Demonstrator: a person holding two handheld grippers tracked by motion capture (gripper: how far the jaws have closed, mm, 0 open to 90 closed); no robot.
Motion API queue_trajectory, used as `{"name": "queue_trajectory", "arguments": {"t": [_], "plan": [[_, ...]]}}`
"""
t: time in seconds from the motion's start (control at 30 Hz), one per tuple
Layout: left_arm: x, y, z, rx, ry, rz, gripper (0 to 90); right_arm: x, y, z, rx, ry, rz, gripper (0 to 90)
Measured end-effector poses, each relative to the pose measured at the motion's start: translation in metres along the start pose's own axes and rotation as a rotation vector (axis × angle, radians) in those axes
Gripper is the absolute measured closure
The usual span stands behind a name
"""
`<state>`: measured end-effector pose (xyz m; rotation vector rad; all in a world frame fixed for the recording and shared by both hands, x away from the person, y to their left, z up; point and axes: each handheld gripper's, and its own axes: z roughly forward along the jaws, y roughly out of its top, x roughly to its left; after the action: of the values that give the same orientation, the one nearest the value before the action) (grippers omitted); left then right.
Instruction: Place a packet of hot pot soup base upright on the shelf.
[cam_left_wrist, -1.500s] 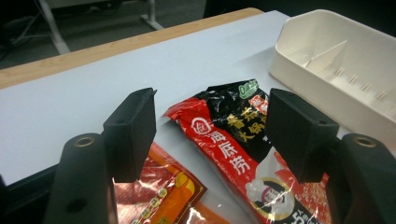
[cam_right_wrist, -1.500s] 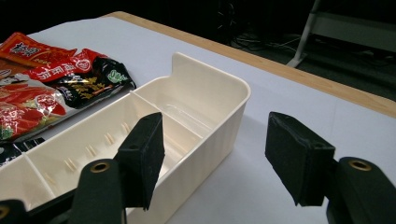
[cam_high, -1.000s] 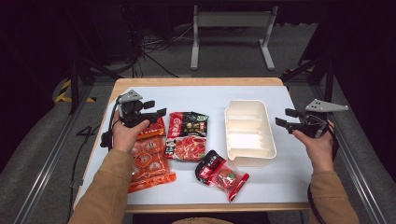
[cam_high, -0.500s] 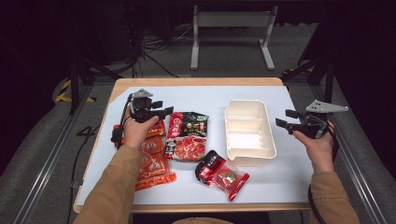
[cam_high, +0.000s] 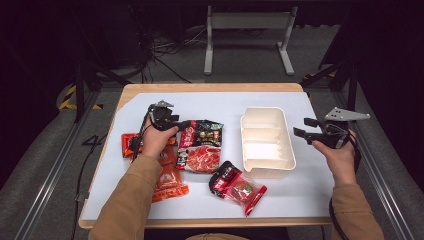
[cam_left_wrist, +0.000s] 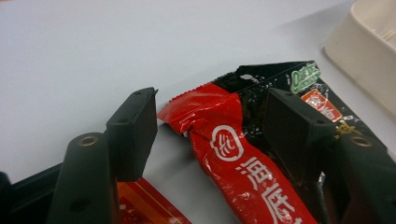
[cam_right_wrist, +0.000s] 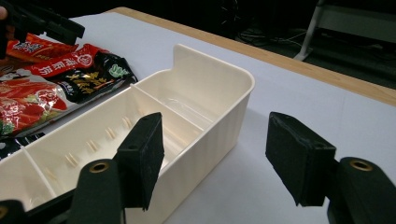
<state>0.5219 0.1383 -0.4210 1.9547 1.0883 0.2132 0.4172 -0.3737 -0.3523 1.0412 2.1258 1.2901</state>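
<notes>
Step in hand – reach for pickup. Left gripper (cam_left_wrist: 210, 135) low over red sachet (cam_left_wrist: 233, 154), jaws spread either side, pads not pressing. Sachet lies left of cream tray (cam_high: 266, 142), atop black packet (cam_high: 202, 134). Right gripper (cam_right_wrist: 217, 161) released, idle beside tray. Next – likely lower, pinch sachet end.

A cream divided tray (cam_high: 266, 165) sits toward the counter's (cam_high: 210, 102) right edge. A small red-and-black packet (cam_high: 237, 187) lies near the front edge, just beside the tray.
</notes>
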Motion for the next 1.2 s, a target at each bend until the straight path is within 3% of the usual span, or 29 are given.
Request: {"name": "queue_trajectory", "arguments": {"t": [0.13,0.47,0.73,1.0,1.07,1.13,1.2], "plan": [[0.000,-0.001,0.009,0.053,0.003,0.009,36.1,0.000,-0.001,0.001,0.005,-0.001,-0.002,37.3],[-0.004,0.001,0.016,0.079,0.015,0.007,37.2,0.000,-0.002,0.003,0.013,0.000,-0.001,36.9],[-0.001,-0.003,0.022,0.132,0.023,-0.007,41.0,0.000,-0.002,0.004,0.017,0.003,-0.001,36.5],[-0.001,-0.003,0.025,0.159,0.030,-0.023,50.3,0.000,-0.002,0.005,0.018,0.008,-0.001,36.2],[-0.001,-0.003,0.025,0.165,0.026,-0.033,54.8,0.001,-0.002,0.005,0.018,0.008,-0.001,36.2],[0.000,-0.005,0.025,0.172,-0.012,-0.062,65.4,0.000,-0.002,0.005,0.018,0.009,0.000,36.1],[-0.001,-0.005,0.026,0.171,-0.018,-0.058,71.7,0.001,-0.002,0.005,0.018,0.010,0.000,36.1]]}}
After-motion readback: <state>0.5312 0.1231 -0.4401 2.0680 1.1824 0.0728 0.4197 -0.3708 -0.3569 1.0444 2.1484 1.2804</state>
